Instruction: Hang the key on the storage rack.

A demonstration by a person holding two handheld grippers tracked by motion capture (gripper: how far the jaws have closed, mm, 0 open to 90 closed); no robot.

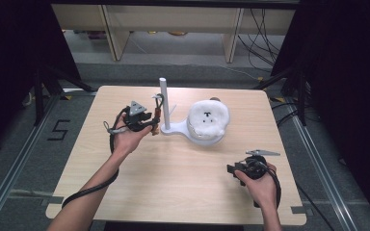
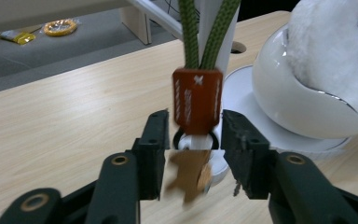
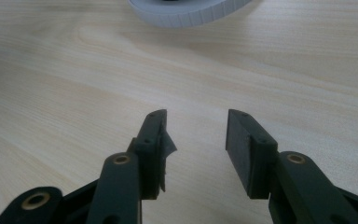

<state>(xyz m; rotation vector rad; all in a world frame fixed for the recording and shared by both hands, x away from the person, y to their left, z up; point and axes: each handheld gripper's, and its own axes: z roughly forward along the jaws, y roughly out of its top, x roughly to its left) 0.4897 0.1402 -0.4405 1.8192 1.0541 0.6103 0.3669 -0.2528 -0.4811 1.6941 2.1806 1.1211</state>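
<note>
Quick count on the table point(image 1: 173, 163): one white stand point(image 1: 173, 126) with one upright post point(image 1: 164, 98), one white bowl point(image 1: 203, 137) holding one fluffy white ball point(image 1: 208, 117), one green cord point(image 2: 205, 32) with one brown tag point(image 2: 197, 100), and two grippers, left gripper point(image 1: 150, 124) and right gripper point(image 1: 232, 169).

The keychain point(image 2: 197, 100) hangs against the post point(image 1: 164, 98), seemingly left of the plush point(image 1: 208, 117).
</note>
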